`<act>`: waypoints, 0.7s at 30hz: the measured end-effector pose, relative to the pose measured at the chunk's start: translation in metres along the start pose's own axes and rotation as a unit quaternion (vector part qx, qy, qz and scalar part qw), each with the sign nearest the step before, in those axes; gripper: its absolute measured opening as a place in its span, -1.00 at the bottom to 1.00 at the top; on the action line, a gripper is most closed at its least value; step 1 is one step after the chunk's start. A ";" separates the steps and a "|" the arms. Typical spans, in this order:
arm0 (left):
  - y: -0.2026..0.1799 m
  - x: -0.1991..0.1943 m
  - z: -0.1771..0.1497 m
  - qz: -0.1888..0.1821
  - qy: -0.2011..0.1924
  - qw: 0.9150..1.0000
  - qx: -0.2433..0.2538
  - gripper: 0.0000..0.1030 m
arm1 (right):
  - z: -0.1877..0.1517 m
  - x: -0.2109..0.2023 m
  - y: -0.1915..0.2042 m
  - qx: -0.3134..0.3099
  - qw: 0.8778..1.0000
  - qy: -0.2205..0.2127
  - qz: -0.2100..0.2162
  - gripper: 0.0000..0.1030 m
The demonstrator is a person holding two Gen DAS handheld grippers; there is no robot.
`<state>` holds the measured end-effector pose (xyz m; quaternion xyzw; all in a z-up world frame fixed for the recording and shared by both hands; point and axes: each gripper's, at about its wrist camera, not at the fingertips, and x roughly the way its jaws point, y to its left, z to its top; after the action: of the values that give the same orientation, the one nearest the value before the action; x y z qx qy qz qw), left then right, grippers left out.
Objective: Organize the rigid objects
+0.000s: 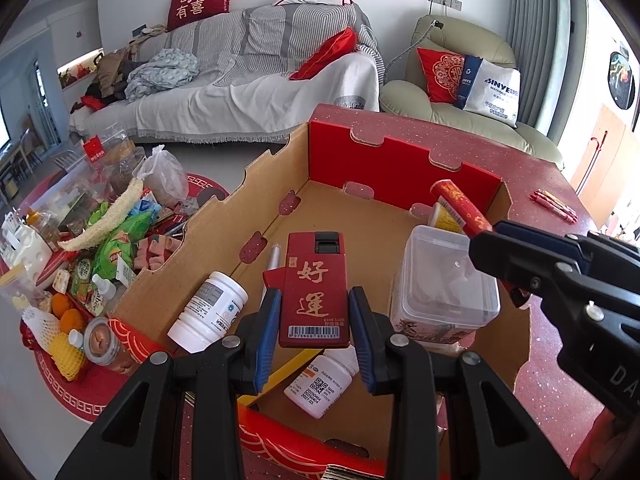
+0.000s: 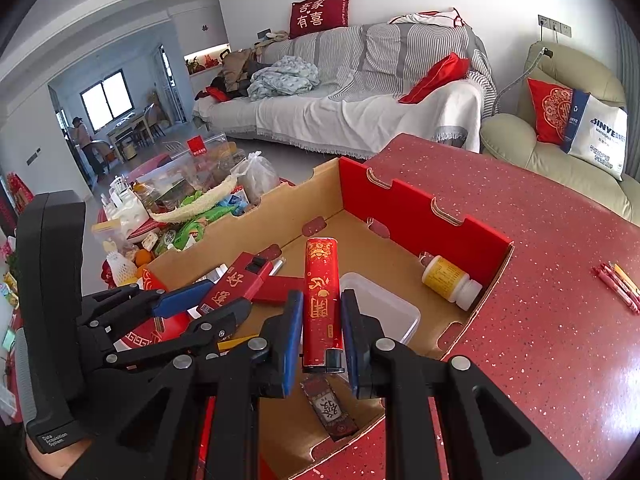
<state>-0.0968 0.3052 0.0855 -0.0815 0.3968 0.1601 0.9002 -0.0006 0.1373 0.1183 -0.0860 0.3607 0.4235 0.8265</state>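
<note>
An open cardboard box (image 1: 400,148) (image 2: 420,208) with a red far wall stands on the red table. Over its near part my left gripper (image 1: 315,296) (image 2: 208,300) is shut on a flat red case (image 1: 316,280) (image 2: 240,280) with gold characters. Beside it on the right, my right gripper (image 2: 321,300) (image 1: 496,248) is shut on a slim red lighter (image 2: 322,292) (image 1: 460,204), which points up and away. Lying in the box are two white bottles (image 1: 208,312), a clear lidded tub (image 1: 444,280) (image 2: 380,312) and a yellow bottle (image 2: 448,280).
The speckled red table (image 2: 540,260) stretches right of the box, with red pens (image 2: 620,288) on it. A low round table (image 1: 80,380) at left is piled with snacks, jars and oranges. A sofa and an armchair stand behind. A person (image 2: 82,136) stands in the far room.
</note>
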 end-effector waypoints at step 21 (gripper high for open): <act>0.002 0.006 0.007 -0.001 0.006 1.000 0.002 -0.28 | 0.010 0.013 0.001 -0.007 1.000 0.006 -0.004 -0.61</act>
<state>-0.0889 0.3102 0.0851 -0.0811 0.4020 0.1584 0.8982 0.0086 0.1511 0.1171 -0.0959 0.3627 0.4219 0.8254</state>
